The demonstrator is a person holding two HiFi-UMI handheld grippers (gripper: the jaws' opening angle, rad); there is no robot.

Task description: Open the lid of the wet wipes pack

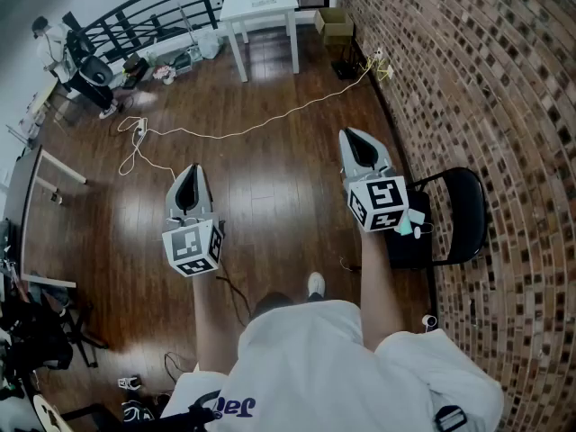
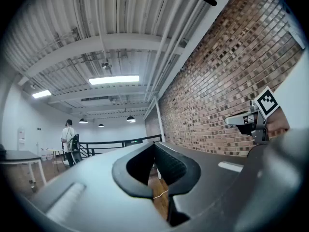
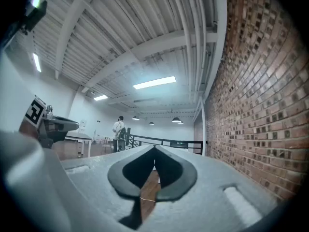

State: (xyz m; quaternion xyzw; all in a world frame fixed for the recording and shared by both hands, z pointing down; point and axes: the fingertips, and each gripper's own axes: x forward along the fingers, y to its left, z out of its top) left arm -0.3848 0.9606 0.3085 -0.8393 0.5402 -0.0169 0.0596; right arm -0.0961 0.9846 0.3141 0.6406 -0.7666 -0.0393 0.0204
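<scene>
No wet wipes pack shows in any view. I hold both grippers level above a wooden floor. My left gripper (image 1: 191, 170) is shut, its tips meeting with nothing between them (image 2: 154, 145). My right gripper (image 1: 347, 136) is shut and empty too (image 3: 154, 149). Each marker cube (image 1: 192, 249) sits near my forearms. From the left gripper view the right gripper (image 2: 251, 120) shows at the right edge. The right gripper view has the left gripper (image 3: 53, 124) at its left edge.
A black chair (image 1: 454, 207) stands by the brick wall (image 1: 486, 88) on my right, with a small pale-green thing (image 1: 407, 225) on its seat. Ahead are a white cable (image 1: 252, 130) on the floor, a white table (image 1: 261, 7), a cardboard box (image 1: 335, 23), a black railing (image 1: 162, 7) and a person (image 1: 54, 39).
</scene>
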